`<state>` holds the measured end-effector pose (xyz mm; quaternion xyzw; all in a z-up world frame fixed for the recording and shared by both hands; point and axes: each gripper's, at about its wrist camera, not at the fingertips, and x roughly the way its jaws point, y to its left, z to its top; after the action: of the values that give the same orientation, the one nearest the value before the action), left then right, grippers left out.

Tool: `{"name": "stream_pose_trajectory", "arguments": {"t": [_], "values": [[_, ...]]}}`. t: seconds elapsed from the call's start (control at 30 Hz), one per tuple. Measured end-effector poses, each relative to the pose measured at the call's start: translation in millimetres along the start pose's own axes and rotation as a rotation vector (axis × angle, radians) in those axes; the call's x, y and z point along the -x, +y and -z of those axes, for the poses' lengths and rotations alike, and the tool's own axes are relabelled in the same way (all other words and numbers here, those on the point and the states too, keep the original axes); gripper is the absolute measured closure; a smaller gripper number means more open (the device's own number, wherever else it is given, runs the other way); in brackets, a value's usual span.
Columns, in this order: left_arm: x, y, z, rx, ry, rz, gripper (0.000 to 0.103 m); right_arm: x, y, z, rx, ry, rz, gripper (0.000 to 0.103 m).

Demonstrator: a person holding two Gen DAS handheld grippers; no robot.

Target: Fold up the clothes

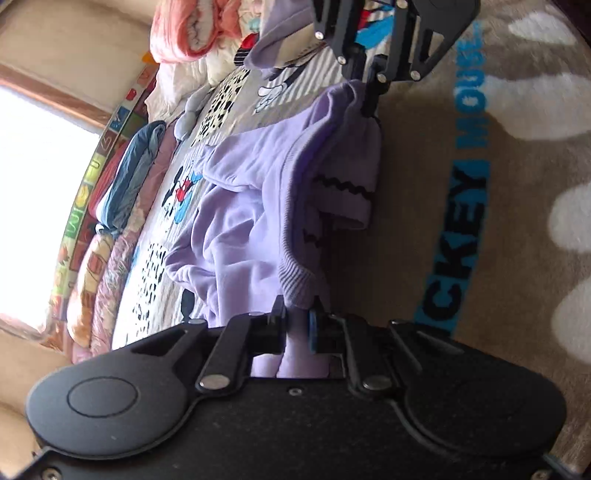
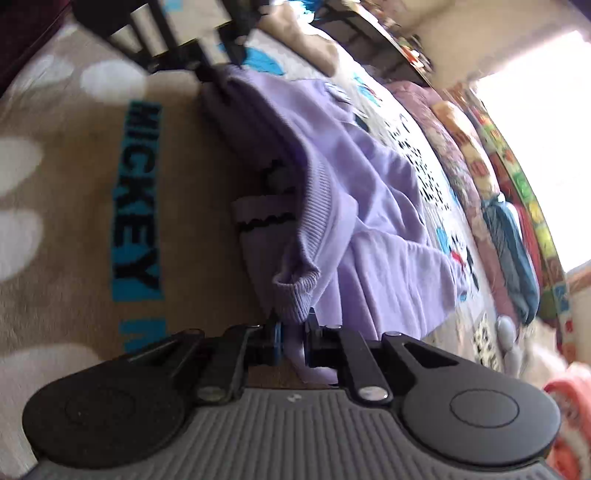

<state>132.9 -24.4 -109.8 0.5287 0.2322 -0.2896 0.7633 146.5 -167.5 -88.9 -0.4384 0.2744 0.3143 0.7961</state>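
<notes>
fingers of the left gripper are seen pressed onto a ribbed hem corner of the lavender sweatshirt, w/ purple cloth bunched between the pads. fingers of the right gripper are likewise pinched on a ribbed hem corner of the same garment, fabric trapped btwn the blue-edged pads. in the left wrist view the right gripper is seen at the top, clamped on the far hem corner; in the right wrist view the left gripper is seen blurred at upper left, at the other corner. the hem is held stretched btwn the two tools, and a black zigzag trim is shown on a layer below the ribbing. the rest of the sweatshirt is draped in folds on a mickey mouse blanket, tan w/ blue lettering. further off, a blue garment and a pink fluffy item are laid near a bright window.
</notes>
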Motion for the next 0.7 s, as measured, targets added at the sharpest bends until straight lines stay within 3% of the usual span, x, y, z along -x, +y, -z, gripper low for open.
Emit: {"name": "stream_pose_trajectory", "arguments": {"t": [0.1,0.17,0.23,0.27,0.37,0.4,0.5,0.57,0.63,0.7], "values": [[-2.7,20.8,-3.6,0.01,0.025,0.081,0.094,4.0,-12.0,-7.2,0.047,0.015,-0.093,0.09],[-12.0,42.1,-7.5,0.02,0.056,0.128,0.094,0.7,-29.2,-19.8,0.041,0.04,-0.107,0.09],[-27.8,72.1,-14.5,0.062,0.093,0.108,0.093,-1.4,-39.3,-26.7,0.041,0.049,-0.105,0.091],[-36.3,89.6,-18.4,0.086,0.103,0.016,0.093,-0.5,-31.8,-21.6,0.076,0.041,-0.088,0.091],[-32.4,125.0,-33.5,0.149,0.029,-0.431,0.094,2.1,-9.2,-6.3,0.183,0.017,-0.038,0.091],[-21.9,123.8,-35.9,0.152,-0.004,-0.464,0.095,2.9,-1.6,-1.3,0.219,0.009,-0.021,0.091],[3.8,69.5,-23.2,-0.028,-0.101,-0.419,0.095,5.5,21.0,14.0,0.326,-0.015,0.03,0.09],[12.1,19.0,-6.2,-0.139,-0.123,-0.319,0.095,7.2,36.1,24.1,0.397,-0.031,0.063,0.091],[14.4,-29.9,9.9,-0.25,-0.118,-0.214,0.094,8.9,51.1,34.3,0.468,-0.047,0.097,0.091],[10.6,-68.2,22.8,-0.349,-0.086,-0.16,0.094,10.6,66.2,44.5,0.539,-0.064,0.132,0.091]]}}
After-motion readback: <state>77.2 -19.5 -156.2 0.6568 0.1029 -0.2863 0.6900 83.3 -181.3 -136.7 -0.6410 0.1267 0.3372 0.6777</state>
